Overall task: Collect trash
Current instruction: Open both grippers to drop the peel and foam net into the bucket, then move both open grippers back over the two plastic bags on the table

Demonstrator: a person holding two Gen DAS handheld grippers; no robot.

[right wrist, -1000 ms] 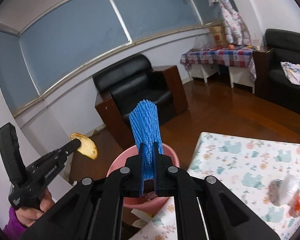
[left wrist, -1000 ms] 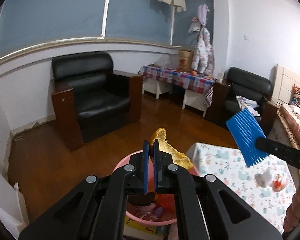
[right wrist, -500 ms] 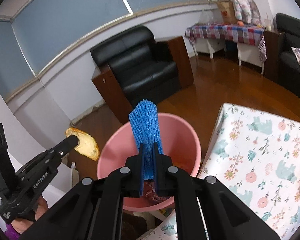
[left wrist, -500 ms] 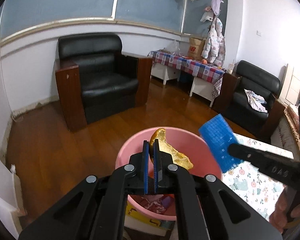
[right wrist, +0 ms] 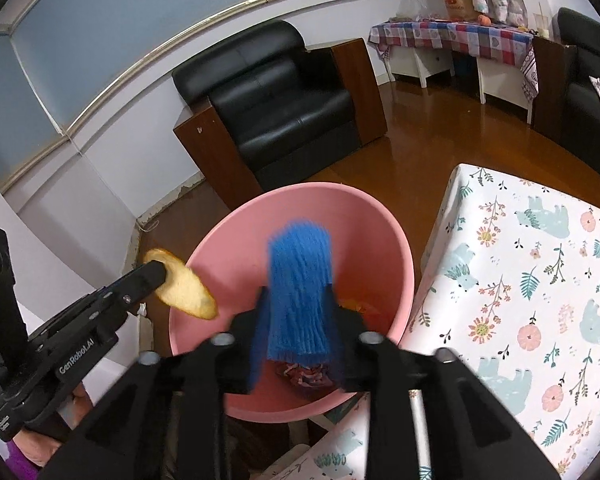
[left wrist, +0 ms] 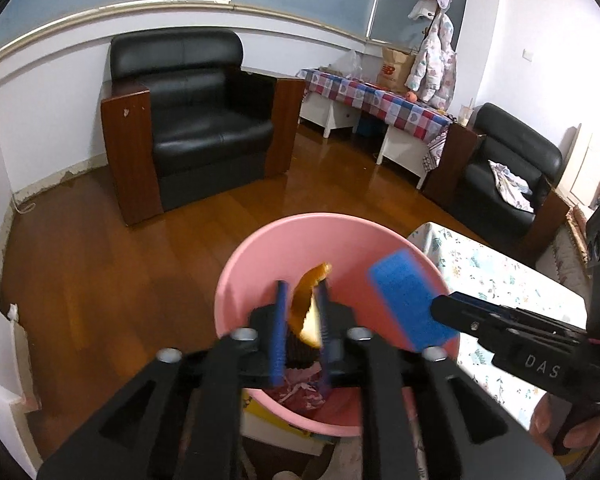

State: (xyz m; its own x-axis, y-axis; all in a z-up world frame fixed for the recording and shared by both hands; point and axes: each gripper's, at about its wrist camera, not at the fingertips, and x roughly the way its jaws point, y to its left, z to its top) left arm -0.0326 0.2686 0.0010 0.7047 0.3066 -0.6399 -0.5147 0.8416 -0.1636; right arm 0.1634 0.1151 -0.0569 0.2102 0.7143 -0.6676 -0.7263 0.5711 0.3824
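A pink bin point(left wrist: 268, 252) stands on the floor beside the table, with scraps of trash at its bottom; it also shows in the right wrist view point(right wrist: 380, 216). My left gripper point(left wrist: 302, 300) is over the bin with its jaws parted; an orange peel point(left wrist: 306, 308) sits loosely between them and also shows in the right wrist view point(right wrist: 184, 292). My right gripper point(right wrist: 300, 304) is over the bin too, jaws parted around a blue foam net point(right wrist: 300, 288), which also shows in the left wrist view point(left wrist: 410, 300).
A table with a floral cloth point(right wrist: 540, 280) stands right of the bin. A black armchair point(left wrist: 196, 120) stands behind on the wooden floor point(left wrist: 100, 264). A checked-cloth table point(left wrist: 376, 96) and a second armchair point(left wrist: 508, 172) stand at the far right.
Both grippers have moved down over the pink bin. Both sets of jaws have opened from shut; the peel and the foam net now sit loose between them.
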